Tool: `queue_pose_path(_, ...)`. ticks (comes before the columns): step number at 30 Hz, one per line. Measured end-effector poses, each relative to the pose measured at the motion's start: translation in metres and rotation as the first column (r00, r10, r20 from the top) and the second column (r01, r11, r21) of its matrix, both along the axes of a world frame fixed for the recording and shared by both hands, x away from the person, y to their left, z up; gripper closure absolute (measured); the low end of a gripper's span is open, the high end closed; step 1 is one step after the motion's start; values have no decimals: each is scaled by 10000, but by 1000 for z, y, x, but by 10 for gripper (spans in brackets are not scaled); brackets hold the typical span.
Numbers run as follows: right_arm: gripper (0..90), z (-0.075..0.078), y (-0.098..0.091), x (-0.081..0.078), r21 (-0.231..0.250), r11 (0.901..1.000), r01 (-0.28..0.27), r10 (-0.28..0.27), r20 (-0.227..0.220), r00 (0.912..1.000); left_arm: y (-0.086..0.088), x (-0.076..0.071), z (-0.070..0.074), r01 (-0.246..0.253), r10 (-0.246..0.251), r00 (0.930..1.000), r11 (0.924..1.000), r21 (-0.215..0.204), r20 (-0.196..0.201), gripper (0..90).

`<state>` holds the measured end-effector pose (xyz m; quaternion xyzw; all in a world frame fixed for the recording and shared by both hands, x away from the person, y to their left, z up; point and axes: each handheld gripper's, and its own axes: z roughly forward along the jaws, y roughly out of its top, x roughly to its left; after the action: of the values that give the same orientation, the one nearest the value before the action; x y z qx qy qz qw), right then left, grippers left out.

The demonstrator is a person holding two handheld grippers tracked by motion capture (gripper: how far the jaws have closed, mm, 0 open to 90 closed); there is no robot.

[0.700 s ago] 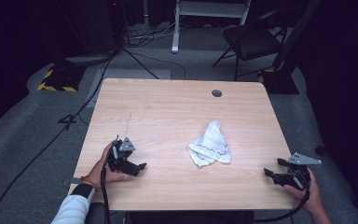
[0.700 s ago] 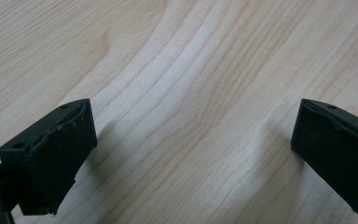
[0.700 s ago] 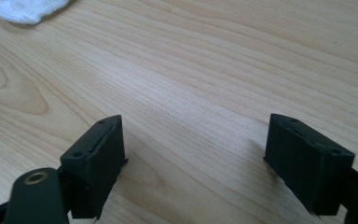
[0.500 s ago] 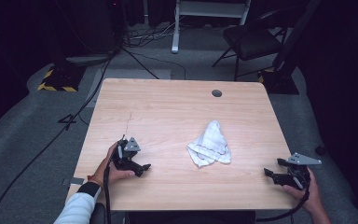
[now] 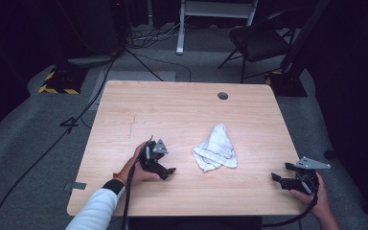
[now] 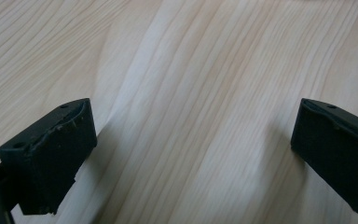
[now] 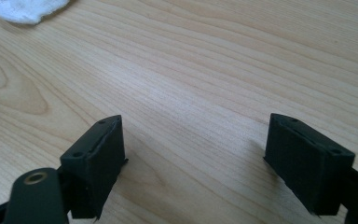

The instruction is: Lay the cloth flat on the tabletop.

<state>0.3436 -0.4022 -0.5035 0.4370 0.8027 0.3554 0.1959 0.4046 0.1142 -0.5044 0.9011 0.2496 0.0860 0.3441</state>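
Because both sets of jaws stand spread over bare wood with nothing between them, the left gripper and right gripper risk pinching only one loose fold of the crumpled cloth lying between them on the table, dragging it.

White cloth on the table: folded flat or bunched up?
Bunched. The white cloth lies in a rumpled, roughly triangular heap on the table, with uneven creases and overlapping layers.

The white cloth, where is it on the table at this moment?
In the high view the white cloth lies crumpled on the wooden table, right of centre, between the left gripper and the right gripper, touching neither.
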Motion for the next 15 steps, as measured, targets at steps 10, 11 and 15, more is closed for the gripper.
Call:
queue_pose_path(10, 200, 0, 0, 0, 0, 10000, 0, 0, 1, 10000, -82, 9, 1, 1154, -1154, 9933, 9933, 72, -18, 4)
queue_pose_path(11, 200, 0, 0, 0, -4, 10000, -3, 3, 4, 10000, -88, 9, 1, 1147, -1147, 9934, 9934, 10, -2, 4)
queue_pose_path(15, 200, 0, 0, 0, -4, 10000, -4, 4, 2, 10000, -101, 11, 1, 944, -944, 9955, 9955, 21, 1, 8)
